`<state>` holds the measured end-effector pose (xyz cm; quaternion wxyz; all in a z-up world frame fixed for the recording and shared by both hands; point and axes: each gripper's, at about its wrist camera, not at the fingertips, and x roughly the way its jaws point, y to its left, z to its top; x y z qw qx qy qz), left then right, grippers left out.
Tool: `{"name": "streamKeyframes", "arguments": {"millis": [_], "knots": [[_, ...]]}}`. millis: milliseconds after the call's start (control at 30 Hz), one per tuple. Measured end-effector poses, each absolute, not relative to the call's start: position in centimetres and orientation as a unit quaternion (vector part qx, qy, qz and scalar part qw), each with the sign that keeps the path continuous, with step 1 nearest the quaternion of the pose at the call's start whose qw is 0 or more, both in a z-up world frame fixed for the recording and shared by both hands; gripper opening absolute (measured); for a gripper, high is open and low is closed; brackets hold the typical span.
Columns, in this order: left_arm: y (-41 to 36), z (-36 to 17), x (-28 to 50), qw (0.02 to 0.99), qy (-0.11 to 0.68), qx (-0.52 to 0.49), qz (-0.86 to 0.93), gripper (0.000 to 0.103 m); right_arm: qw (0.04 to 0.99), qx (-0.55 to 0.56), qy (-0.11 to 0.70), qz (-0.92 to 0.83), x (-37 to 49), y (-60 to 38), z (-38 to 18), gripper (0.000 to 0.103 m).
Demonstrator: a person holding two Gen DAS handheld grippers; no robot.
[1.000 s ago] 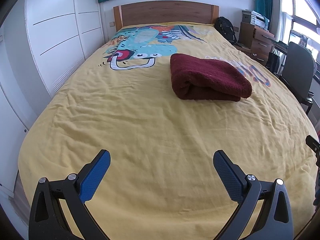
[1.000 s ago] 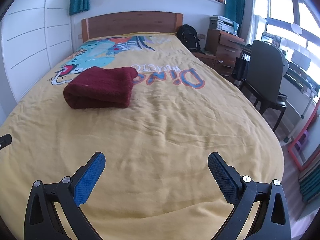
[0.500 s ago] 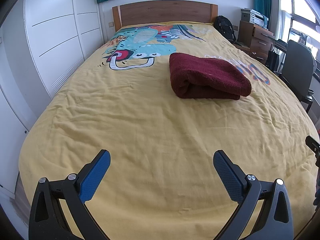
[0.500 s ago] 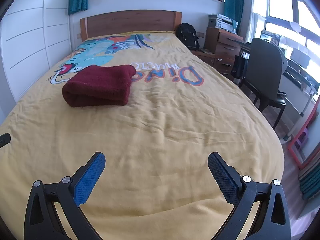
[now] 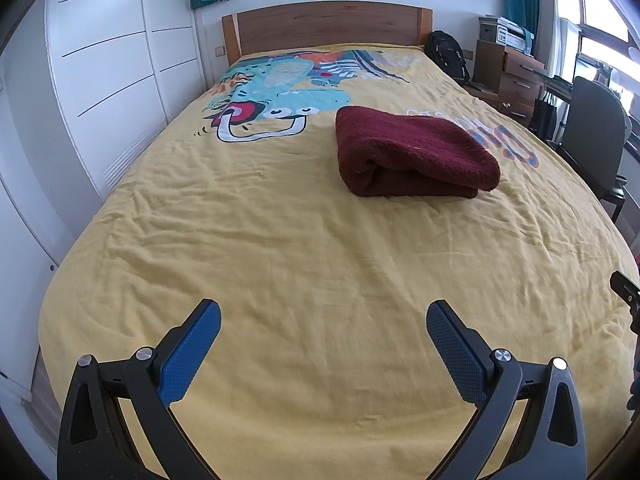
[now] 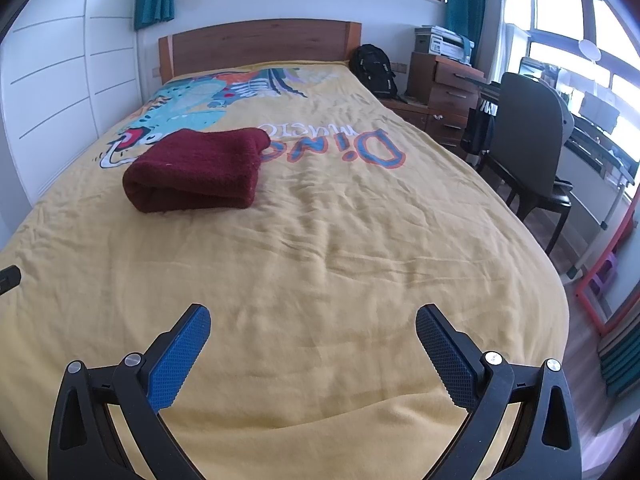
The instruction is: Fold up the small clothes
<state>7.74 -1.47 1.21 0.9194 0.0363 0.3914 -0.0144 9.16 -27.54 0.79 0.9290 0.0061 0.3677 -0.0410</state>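
A dark red folded cloth (image 5: 412,154) lies in a thick bundle on the yellow bedspread (image 5: 280,248), far ahead of both grippers; it also shows in the right wrist view (image 6: 196,170). My left gripper (image 5: 323,322) is open and empty, low over the near end of the bed. My right gripper (image 6: 313,326) is open and empty, also over the near end, to the right of the left one. Neither touches the cloth.
White wardrobe doors (image 5: 100,80) run along the bed's left side. A wooden headboard (image 5: 328,26) stands at the far end. A black backpack (image 6: 374,70), a wooden drawer unit (image 6: 448,88) and a dark chair (image 6: 528,136) stand to the right.
Both grippers have drawn slightly nearer to the folded cloth; it sits a little lower and larger in both views. Both stay open and empty.
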Motion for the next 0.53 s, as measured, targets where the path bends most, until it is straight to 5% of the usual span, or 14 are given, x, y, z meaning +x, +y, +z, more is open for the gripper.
{"name": "streamKeyframes", "arguments": {"millis": [533], "knots": [[-1.57, 1.07, 7.53, 0.918, 0.396, 0.034, -0.015, 0.102, 0.931, 0.011, 0.363, -0.045, 8.71, -27.85, 0.87, 0.103]]}}
